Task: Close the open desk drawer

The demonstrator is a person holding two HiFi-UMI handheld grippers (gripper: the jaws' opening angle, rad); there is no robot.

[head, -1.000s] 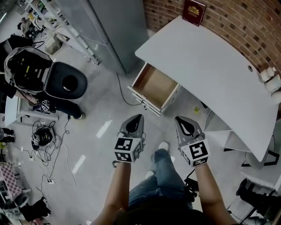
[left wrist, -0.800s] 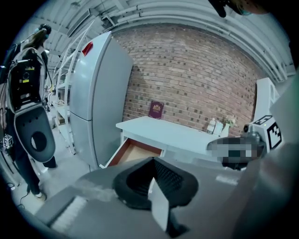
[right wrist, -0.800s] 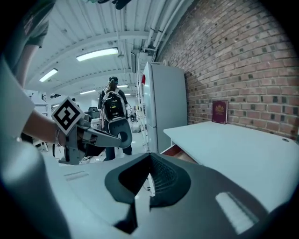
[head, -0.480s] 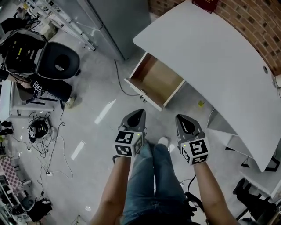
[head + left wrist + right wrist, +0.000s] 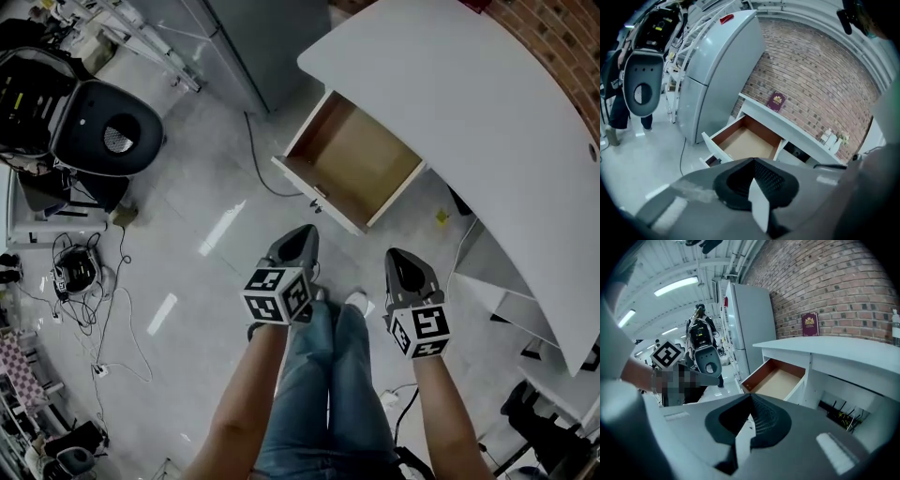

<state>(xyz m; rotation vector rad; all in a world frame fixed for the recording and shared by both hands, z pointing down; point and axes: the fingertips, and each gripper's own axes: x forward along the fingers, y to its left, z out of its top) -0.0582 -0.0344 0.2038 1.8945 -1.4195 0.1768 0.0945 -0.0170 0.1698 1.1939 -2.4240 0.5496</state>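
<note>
Compared with a second ago, the head view sits lower and nearer the white desk (image 5: 469, 103): the open drawer (image 5: 361, 164) looks larger, the dark red book (image 5: 776, 101) has slid almost out at the top edge, and both grippers have come down toward the drawer front without touching it. The left gripper (image 5: 302, 232) and the right gripper (image 5: 398, 255) are each clenched with nothing between their jaws. The drawer stands pulled well out of the desk's left end, beside the grey refrigerator (image 5: 253, 37), showing a bare brown wooden inside and a white front. In the left gripper view that gripper's body hides the drawer's lower front, where perhaps a second drawer stands slightly ajar
</note>
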